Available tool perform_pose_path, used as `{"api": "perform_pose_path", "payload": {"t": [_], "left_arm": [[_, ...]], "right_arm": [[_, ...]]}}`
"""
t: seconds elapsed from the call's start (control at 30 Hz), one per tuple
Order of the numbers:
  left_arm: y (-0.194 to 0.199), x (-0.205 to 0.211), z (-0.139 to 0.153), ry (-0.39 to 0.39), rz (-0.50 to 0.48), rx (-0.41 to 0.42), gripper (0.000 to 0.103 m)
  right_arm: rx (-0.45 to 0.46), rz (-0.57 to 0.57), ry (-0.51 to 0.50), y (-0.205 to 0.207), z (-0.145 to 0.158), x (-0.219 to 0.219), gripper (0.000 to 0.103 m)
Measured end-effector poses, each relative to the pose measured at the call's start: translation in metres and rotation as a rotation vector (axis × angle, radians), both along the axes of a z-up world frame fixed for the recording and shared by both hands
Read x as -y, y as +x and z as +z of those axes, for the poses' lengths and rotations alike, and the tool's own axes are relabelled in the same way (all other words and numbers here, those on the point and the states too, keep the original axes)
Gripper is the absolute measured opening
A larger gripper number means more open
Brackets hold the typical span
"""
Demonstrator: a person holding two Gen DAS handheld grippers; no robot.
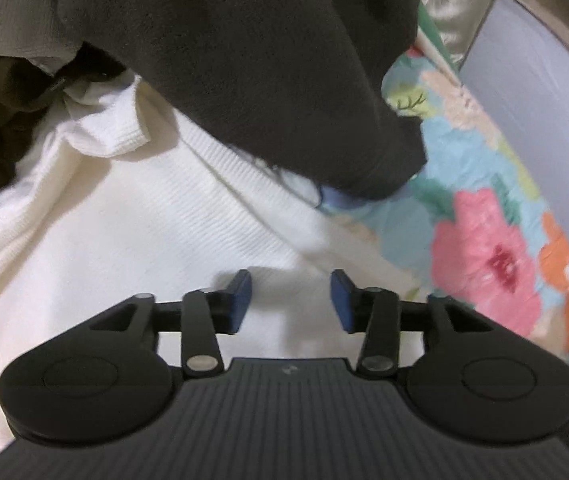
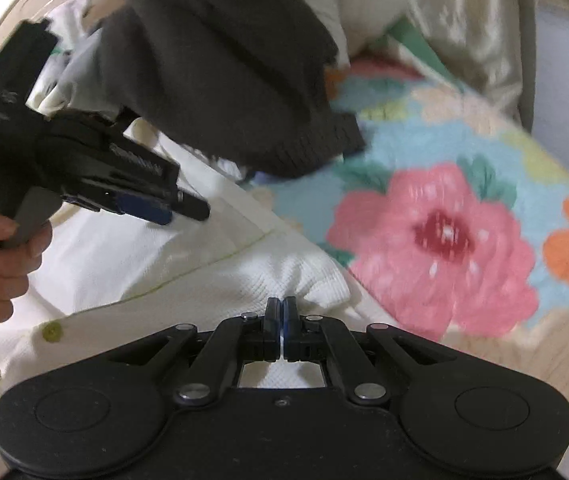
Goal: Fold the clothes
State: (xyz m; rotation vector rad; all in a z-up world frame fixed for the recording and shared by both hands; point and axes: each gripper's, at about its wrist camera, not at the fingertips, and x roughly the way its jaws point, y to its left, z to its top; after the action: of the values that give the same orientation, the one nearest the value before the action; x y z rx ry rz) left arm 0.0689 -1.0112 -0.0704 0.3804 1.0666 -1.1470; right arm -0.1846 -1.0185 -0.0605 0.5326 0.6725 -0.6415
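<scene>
A white ribbed garment (image 1: 132, 216) lies spread on a floral bedsheet (image 1: 484, 232). My left gripper (image 1: 291, 300) is open and empty just above the white cloth. In the right wrist view my right gripper (image 2: 281, 316) is shut on a bunched edge of the white garment (image 2: 212, 264), which has a yellow-green button (image 2: 52, 332). The left gripper (image 2: 156, 204) shows there at the left, held by a hand, over the same cloth. A dark grey knit garment (image 1: 268, 64) lies over the far part of the white one; it also shows in the right wrist view (image 2: 228, 80).
More clothes are piled at the far left: a grey textured piece (image 1: 8, 4) and a dark brown one (image 1: 0, 120). A cream satin curtain (image 2: 456, 20) hangs past the bed's far edge. The bed edge and a grey floor (image 1: 532, 128) lie to the right.
</scene>
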Motion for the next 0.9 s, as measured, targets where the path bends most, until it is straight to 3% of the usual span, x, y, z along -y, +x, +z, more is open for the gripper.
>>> {"api": "perform_pose_path", "payload": {"t": [0.1,0.23,0.27,0.3,0.37,0.5,0.6,0.73,0.9], "left_arm": [[-0.005,0.011,-0.003,0.022,0.010,0.021,0.063],[-0.013,0.022,-0.012,0.068,0.024,0.050,0.064],[-0.015,0.022,-0.012,0.074,0.031,0.062,0.059],[-0.017,0.021,-0.012,0.079,0.038,0.074,0.037],[-0.016,0.019,-0.012,0.088,0.045,0.075,0.007],[-0.008,0.010,-0.013,0.066,0.081,0.029,0.003],[-0.009,0.007,-0.011,0.041,0.089,0.041,0.002],[-0.014,0.016,0.012,-0.063,0.072,0.056,0.002],[-0.020,0.041,0.045,-0.175,0.039,0.176,0.002]], "right_arm": [[0.024,-0.001,0.028,-0.003,0.001,0.003,0.001],[0.025,0.002,0.038,-0.002,-0.002,0.002,0.001],[0.026,0.002,0.039,-0.003,-0.002,0.001,0.001],[0.027,0.003,0.038,-0.002,-0.002,0.001,0.001],[0.029,0.002,0.040,-0.003,-0.002,0.001,0.001],[0.040,-0.006,0.050,-0.005,-0.003,0.001,0.001],[0.075,-0.010,0.034,-0.006,-0.001,0.000,0.001],[0.163,-0.025,-0.060,-0.010,0.018,-0.004,0.000],[0.212,-0.056,-0.156,-0.011,0.036,-0.007,0.000]]}}
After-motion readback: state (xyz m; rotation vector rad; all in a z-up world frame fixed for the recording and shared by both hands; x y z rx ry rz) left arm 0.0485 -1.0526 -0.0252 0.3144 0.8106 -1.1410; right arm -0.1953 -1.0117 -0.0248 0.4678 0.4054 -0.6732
